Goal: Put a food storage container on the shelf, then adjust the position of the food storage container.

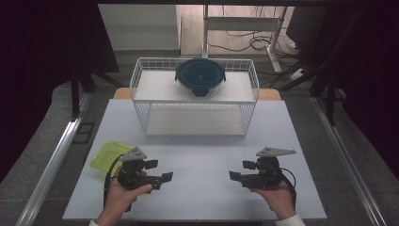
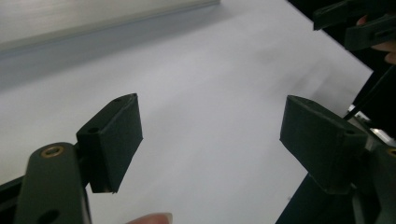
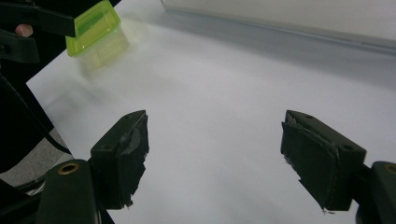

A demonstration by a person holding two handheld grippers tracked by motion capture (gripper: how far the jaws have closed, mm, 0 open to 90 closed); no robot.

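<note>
Two hand-held grippers hover low over the front of a pale grey table (image 1: 197, 150). My left gripper (image 1: 160, 170) is open, its jaws pointing right toward the table's middle; in its own view (image 2: 210, 140) nothing lies between them. My right gripper (image 1: 241, 170) is open too, its jaws pointing left with only bare table between them (image 3: 215, 154). A yellow-green plastic container (image 1: 109, 156) sits at the front left, just behind the left gripper, and appears again (image 3: 95, 28) far off in the right gripper view. A dark blue round lidded bowl (image 1: 201, 75) rests on top of a white wire rack (image 1: 195, 101).
The wire rack stands at the table's back middle, with a lower shelf. Dark curtains flank the table. A metal rail (image 1: 56, 155) runs along the floor at left. A white desk frame with cables (image 1: 244, 28) stands beyond the table.
</note>
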